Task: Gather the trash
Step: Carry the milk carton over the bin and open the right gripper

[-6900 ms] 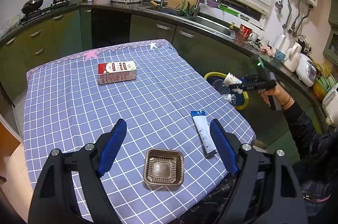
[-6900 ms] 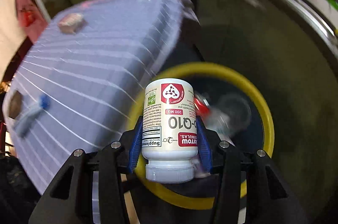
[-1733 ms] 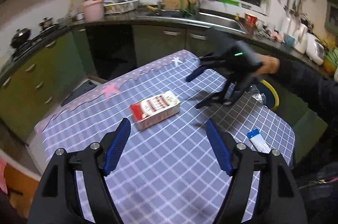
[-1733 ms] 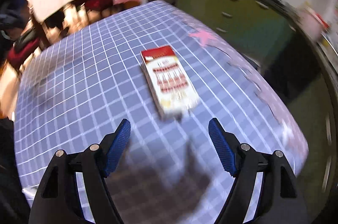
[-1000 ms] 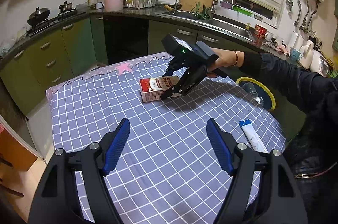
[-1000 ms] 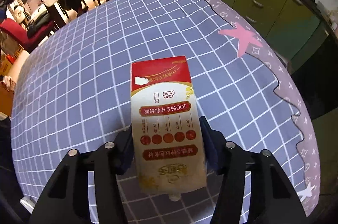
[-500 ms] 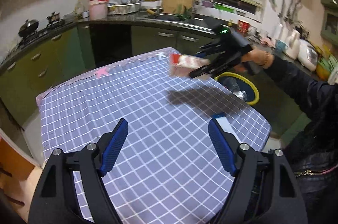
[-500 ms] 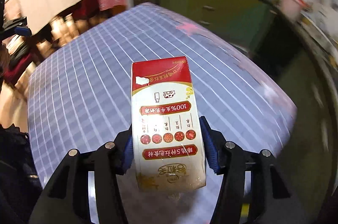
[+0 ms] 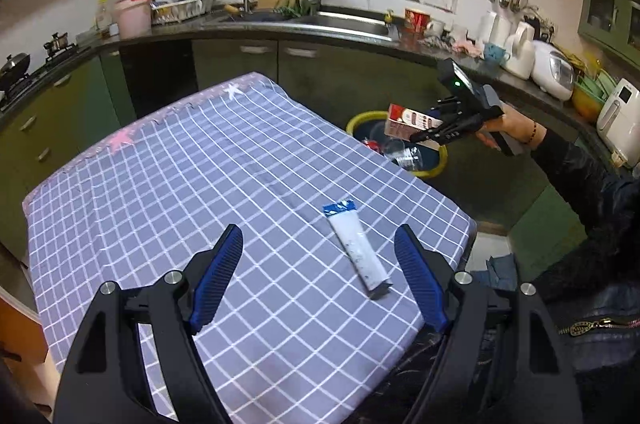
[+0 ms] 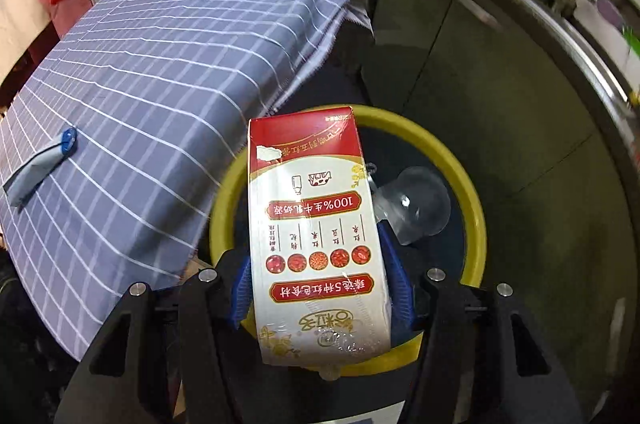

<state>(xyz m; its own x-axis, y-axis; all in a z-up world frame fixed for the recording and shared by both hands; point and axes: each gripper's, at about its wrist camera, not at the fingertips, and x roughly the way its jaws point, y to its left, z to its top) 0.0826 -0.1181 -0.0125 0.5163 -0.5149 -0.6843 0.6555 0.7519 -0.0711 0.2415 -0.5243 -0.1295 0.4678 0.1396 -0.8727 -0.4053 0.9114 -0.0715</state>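
Two tongs, right tongs clenching glossy rectangular carton, left tongs released

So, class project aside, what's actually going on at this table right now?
A person is clearing trash with a hand-held claw in each hand. The right claw is shut on a red-and-white milk carton, held over the yellow-rimmed bin beside the table. The left claw is open above the checked tablecloth, with a white tube lying between its fingers, untouched.
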